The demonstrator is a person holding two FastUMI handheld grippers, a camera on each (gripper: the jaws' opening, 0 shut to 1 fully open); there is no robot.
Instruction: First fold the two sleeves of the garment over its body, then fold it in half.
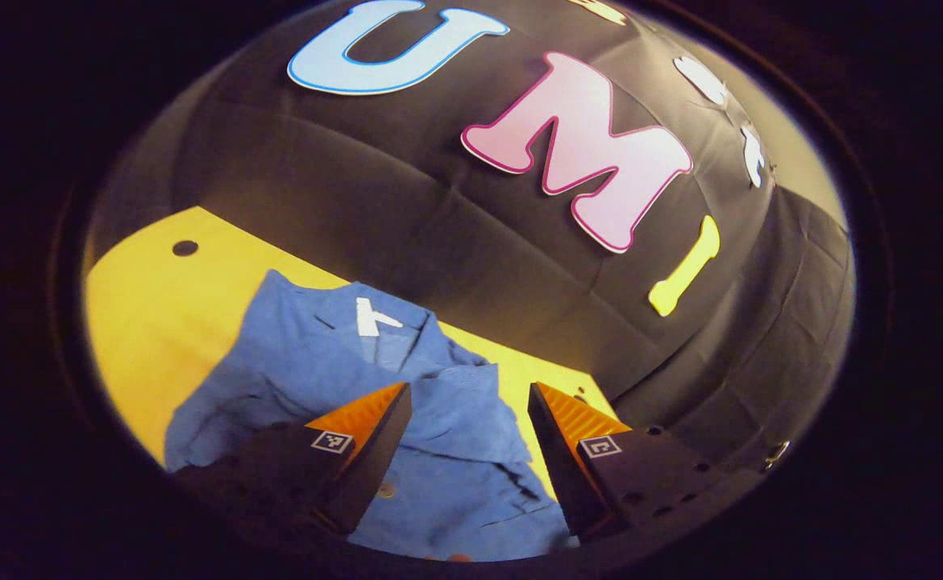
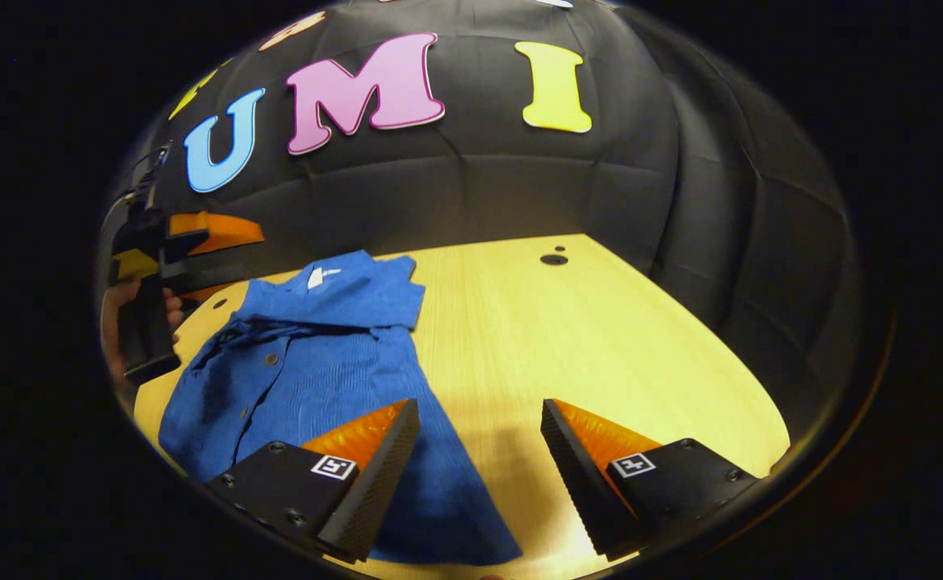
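Observation:
A blue button-up shirt [image 2: 318, 362] lies on the light wooden table [image 2: 600, 338], its collar with a white tag [image 2: 322, 276] at the far end. In the right gripper view both sleeves lie folded in over the body. My right gripper [image 2: 479, 419] is open above the shirt's right edge near the hem, nothing between its fingers. In the left gripper view the shirt [image 1: 359, 379] is rumpled below, its white tag [image 1: 371, 316] farther off. My left gripper [image 1: 470, 403] hangs open over the shirt, empty. The left gripper [image 2: 197, 242], held by a hand, also shows at the left of the right gripper view.
The table has a round hole [image 2: 553, 259] at the far right and another hole [image 1: 184, 247] in the left gripper view. Black cloth walls close the booth behind and beside the table. Bare tabletop stretches right of the shirt.

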